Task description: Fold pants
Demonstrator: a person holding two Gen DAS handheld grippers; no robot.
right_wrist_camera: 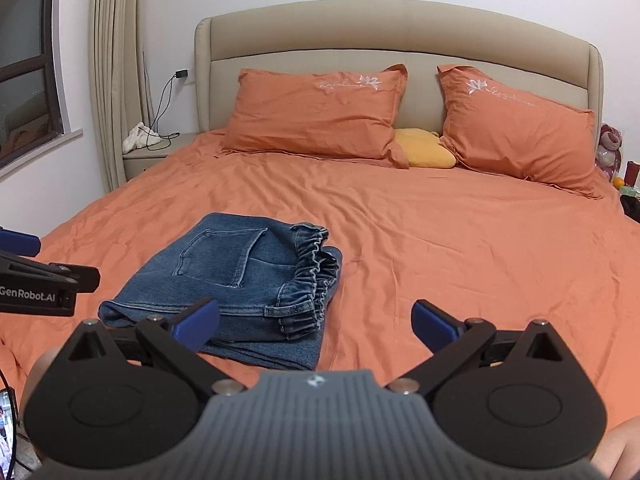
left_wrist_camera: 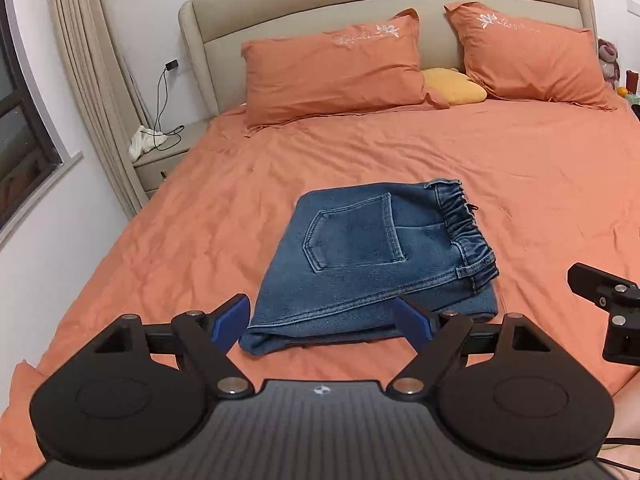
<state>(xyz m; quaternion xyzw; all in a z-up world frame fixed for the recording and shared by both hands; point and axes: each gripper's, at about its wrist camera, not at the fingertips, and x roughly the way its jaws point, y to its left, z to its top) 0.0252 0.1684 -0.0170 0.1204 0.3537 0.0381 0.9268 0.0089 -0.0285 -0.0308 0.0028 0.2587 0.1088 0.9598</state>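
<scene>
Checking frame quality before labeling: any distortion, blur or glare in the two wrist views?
Left wrist: strong fisheye bowing of the headboard and window frame, dark corner vignette, jeans sharp. Right wrist: same bowing, soft even indoor light, no glare, jeans sharp, dark vignette at the top right corner.

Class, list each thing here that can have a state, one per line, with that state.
Jeans: folded, flat on the bed, not held.
Left gripper: open, holding nothing.
Right gripper: open, holding nothing.
Curtain: drawn aside.
Charger: plugged into the wall.
</scene>
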